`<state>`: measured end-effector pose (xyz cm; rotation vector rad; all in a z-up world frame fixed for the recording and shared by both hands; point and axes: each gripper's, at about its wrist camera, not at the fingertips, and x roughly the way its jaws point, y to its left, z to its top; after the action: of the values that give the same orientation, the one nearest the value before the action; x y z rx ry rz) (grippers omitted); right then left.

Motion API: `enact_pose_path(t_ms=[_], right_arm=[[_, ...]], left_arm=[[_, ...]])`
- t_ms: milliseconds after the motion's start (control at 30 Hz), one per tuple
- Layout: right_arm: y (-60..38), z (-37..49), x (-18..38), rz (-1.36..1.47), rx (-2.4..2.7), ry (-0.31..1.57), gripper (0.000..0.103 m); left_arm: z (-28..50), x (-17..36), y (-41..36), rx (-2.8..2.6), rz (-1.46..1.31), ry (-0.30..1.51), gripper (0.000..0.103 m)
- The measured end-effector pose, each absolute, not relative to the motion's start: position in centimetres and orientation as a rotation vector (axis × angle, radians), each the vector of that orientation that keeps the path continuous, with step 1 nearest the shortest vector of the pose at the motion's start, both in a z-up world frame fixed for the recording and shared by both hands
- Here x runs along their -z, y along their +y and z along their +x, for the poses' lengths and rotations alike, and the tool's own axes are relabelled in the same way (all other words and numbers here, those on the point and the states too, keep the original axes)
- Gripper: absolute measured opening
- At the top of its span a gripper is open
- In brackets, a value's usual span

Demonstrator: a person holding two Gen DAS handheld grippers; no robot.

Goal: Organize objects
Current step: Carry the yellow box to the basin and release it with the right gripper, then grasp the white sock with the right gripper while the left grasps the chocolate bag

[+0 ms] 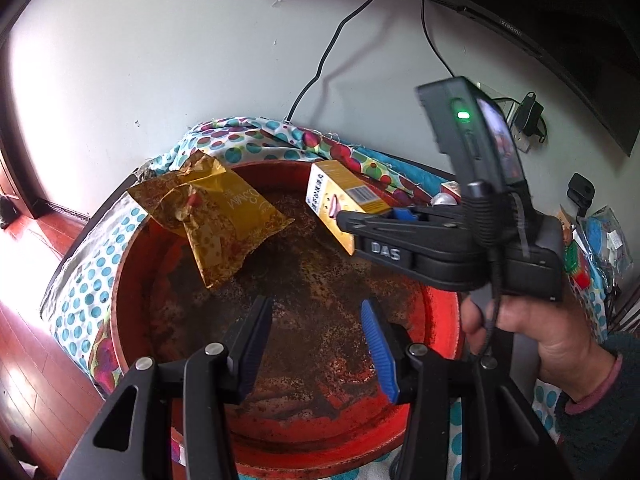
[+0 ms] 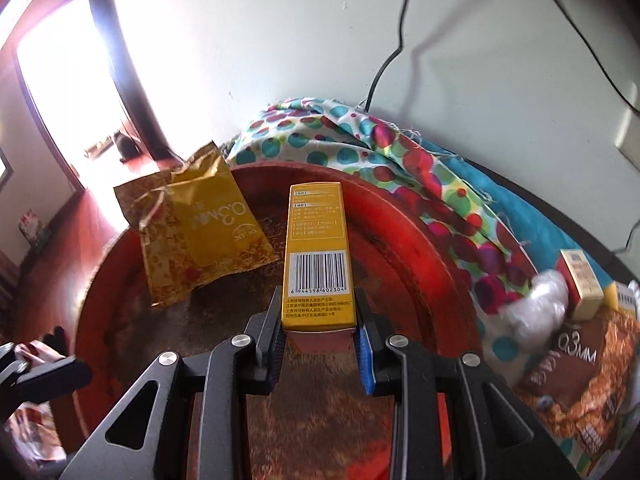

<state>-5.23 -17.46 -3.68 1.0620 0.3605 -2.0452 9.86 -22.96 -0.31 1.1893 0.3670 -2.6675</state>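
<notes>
A round red tray [image 1: 132, 276] with a worn dark middle lies on a dotted cloth. A gold packet [image 1: 216, 216] lies at its far left, also in the right wrist view [image 2: 204, 232]. My right gripper [image 2: 320, 340] is shut on a yellow box [image 2: 316, 256] with a barcode and holds it over the tray [image 2: 420, 240]. In the left wrist view the box [image 1: 340, 196] sits in the right gripper's [image 1: 360, 224] tip. My left gripper [image 1: 320, 340] is open and empty above the tray's near half.
A dotted cloth [image 2: 360, 140] covers the table. At the right lie a brown packet [image 2: 568, 372], a small red-and-white box [image 2: 582, 280] and clear plastic wrap [image 2: 536, 308]. Cables [image 1: 320, 60] hang down the wall under a monitor [image 1: 520, 0].
</notes>
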Motion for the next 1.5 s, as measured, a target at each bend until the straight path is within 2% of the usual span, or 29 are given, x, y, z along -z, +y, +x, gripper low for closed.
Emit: enact_pose_path(t_ms=[567, 733, 833, 1033, 1300, 1500], right_arm=[[-19.9, -5.2, 5.5, 1.084, 2.04, 0.448, 0.029], [-19.0, -5.0, 4.9, 1.078, 2.061, 0.436, 0.04], [-17.5, -4.6, 4.1, 1.071, 2.077, 0.422, 0.043], [-10.0, -2.9, 1.9, 1.055, 2.147, 0.33, 0.052], [5.1, -2.0, 1.1, 1.081, 2.375, 0.245, 0.053], [13.4, -2.8, 3.2, 1.175, 2.514, 0.303, 0.056]], left_arm=[[10.1, 0.5, -24.5, 2.648, 1.183, 0.427, 0.048], [10.3, 0.2, -24.7, 2.654, 1.175, 0.466, 0.048], [10.5, -0.2, -24.6, 2.664, 1.162, 0.465, 0.048], [10.5, -0.5, -23.6, 2.682, 1.166, 0.448, 0.048], [10.0, -0.2, -20.3, 2.731, 1.214, 0.363, 0.048], [9.5, 0.6, -17.4, 2.758, 1.273, 0.287, 0.048]])
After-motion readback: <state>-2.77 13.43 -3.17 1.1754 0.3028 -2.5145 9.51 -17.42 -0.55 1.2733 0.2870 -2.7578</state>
